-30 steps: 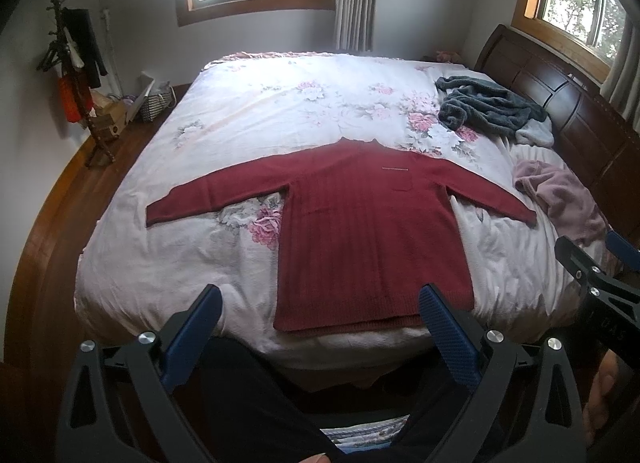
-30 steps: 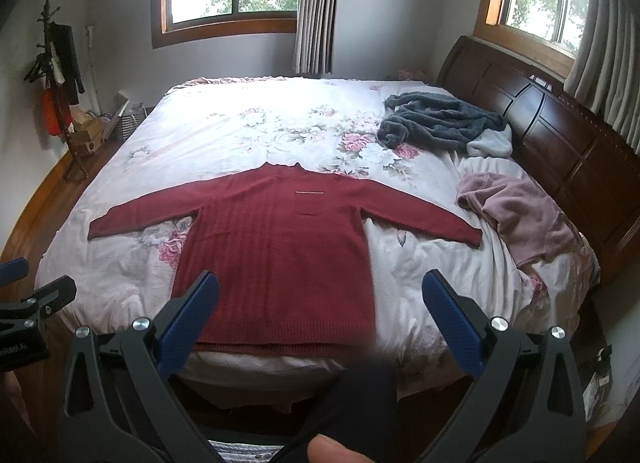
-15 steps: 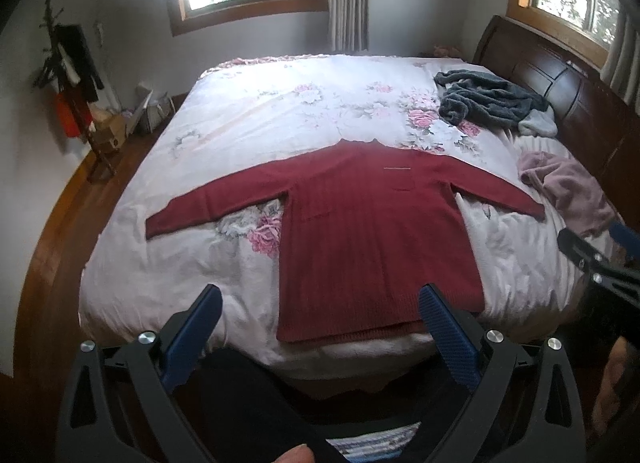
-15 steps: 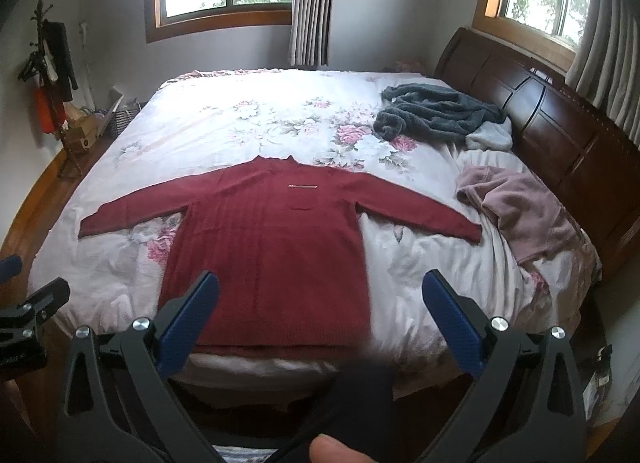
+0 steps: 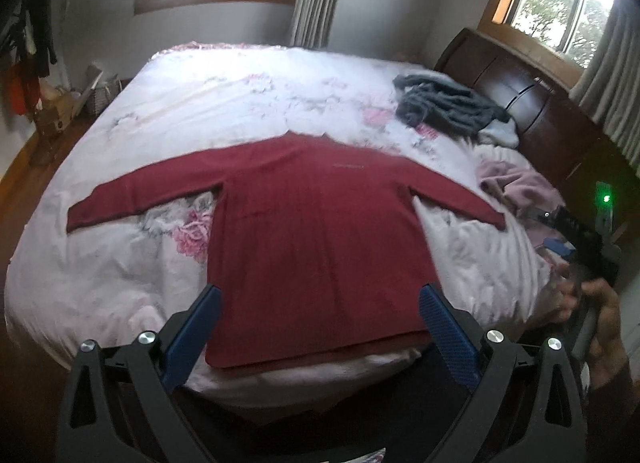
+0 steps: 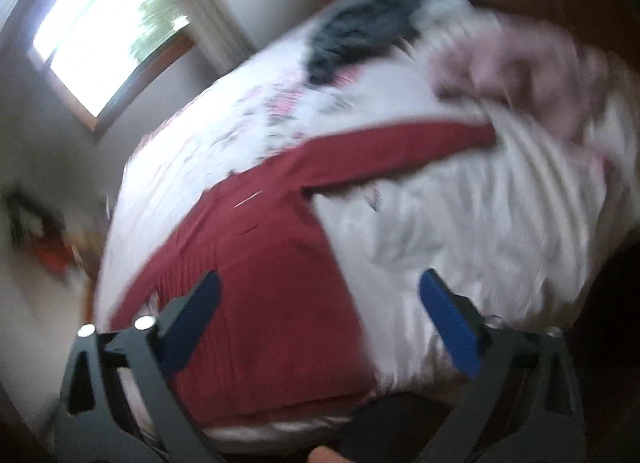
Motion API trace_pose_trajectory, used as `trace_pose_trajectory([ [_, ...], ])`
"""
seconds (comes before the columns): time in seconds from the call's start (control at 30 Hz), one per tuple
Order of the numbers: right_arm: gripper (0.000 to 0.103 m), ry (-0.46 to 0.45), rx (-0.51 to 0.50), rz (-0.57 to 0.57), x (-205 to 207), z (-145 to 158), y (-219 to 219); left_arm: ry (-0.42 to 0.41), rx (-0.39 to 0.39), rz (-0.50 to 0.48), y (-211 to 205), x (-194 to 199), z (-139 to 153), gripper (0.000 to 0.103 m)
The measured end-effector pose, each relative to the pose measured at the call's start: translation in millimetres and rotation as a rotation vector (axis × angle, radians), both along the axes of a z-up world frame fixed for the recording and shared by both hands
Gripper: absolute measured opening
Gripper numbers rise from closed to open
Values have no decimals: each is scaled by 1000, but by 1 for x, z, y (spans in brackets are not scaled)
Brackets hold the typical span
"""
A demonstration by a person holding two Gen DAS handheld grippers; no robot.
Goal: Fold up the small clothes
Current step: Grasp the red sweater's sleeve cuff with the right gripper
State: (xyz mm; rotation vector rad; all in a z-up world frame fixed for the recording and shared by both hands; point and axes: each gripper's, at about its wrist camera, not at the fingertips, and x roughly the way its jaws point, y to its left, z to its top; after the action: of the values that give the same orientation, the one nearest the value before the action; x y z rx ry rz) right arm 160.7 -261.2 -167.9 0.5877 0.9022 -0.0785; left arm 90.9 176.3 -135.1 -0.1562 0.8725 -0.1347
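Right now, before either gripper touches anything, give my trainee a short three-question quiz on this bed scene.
1. True or false: the dark red knitted sweater lies spread flat with both sleeves out.
2. Which crumpled garment lies nearer the dark wooden headboard: A) grey fleece garment, B) dusty pink garment, C) no telling?
3. Fill in: the left gripper and right gripper both have their blue-padded fingers ____.

Key: 1 true; 2 C, both lie against it; 3 open, holding nothing.
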Motion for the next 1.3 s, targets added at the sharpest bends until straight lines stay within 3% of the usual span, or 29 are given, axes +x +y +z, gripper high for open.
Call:
trace_pose_trajectory([
  [0.03, 70, 20, 39, -32, 5, -13, -16, 7, -15, -1, 0, 3, -3, 99],
  [0.1, 61, 65, 136, -97, 17, -39, -46, 30, -58, 5, 1, 13, -8, 99],
  [0.23, 52, 69, 325, -229, 42, -87, -112, 67, -94, 22, -2, 32, -17, 99],
  [0.43, 48, 10, 626, -412, 78, -154, -199, 108, -103, 17, -15, 60, -29, 99],
  [0.53, 47, -24, 701, -517, 93, -180, -235, 133, -98, 16, -22, 71, -37, 99],
  [0.77, 47, -21, 733, -656, 128, -225, -282, 184, -89, 27, -32, 88, -53, 99],
  [0.93, 47, -1, 711, -662, 147, -239, -292, 207, -93, 36, -32, 97, -61, 99],
  [1.17, 47, -4, 680, -651, 167, -246, -299, 246, -174, 60, -23, 103, -74, 99],
  [1.27, 33, -3, 663, -639, 176, -246, -301, 276, -220, 83, -14, 103, -80, 99],
  [1.3, 22, 1, 658, -634, 180, -246, -301, 280, -224, 89, -13, 103, -82, 99],
])
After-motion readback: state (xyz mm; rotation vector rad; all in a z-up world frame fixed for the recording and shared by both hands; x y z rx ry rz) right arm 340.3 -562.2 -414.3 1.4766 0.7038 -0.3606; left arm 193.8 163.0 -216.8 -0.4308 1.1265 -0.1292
